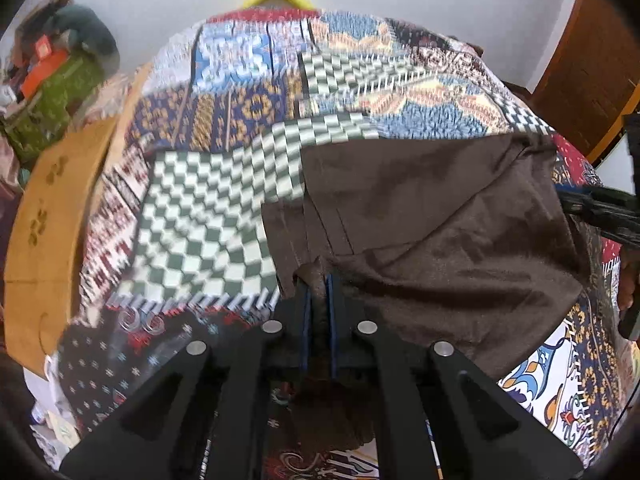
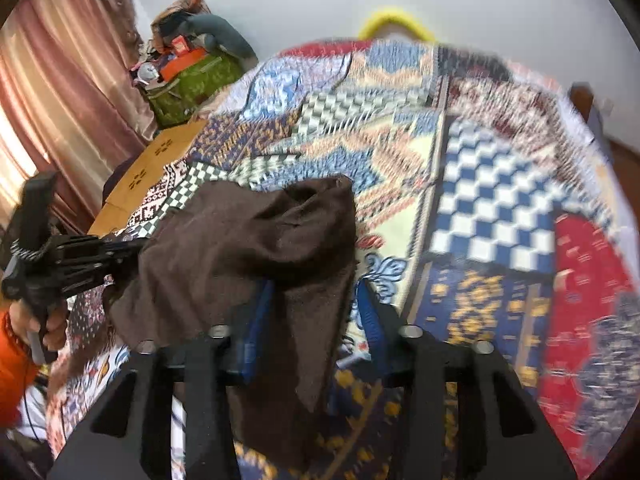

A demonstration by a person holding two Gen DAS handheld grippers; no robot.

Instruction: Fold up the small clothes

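The brown garment [image 1: 440,220] is spread over the right part of a patchwork cover [image 1: 200,208], with one corner raised off it.

Left tongs [image 1: 318,280]: the jaws are closed narrow, and a pinch of the garment's near left edge is clamped between the two blue pads [image 1: 306,308]. A small peak of cloth stands up just beyond the tips. From this grip the cloth runs away to the right and upward across the cover. Its far edge lies on the green-and-white chequered patches.

Right tongs [image 2: 314,292]: the jaws are seen standing apart. A hanging fold of the garment passes down between them. The cloth lies against the left-hand pad [image 2: 262,308] and partly covers it. A thin strip of cover can be seen between the cloth and the right-hand pad [image 2: 370,312], so no firm clamp is shown. Above the tips the cloth is bunched into a raised hump.

In the right wrist view the left tongs are seen at the garment's far left edge, carried by a hand [image 2: 50,322] with an orange sleeve [image 2: 14,360]. In the left wrist view the right tongs are seen at the garment's right edge.

A wooden board [image 1: 44,216] runs beside the cover's left edge.
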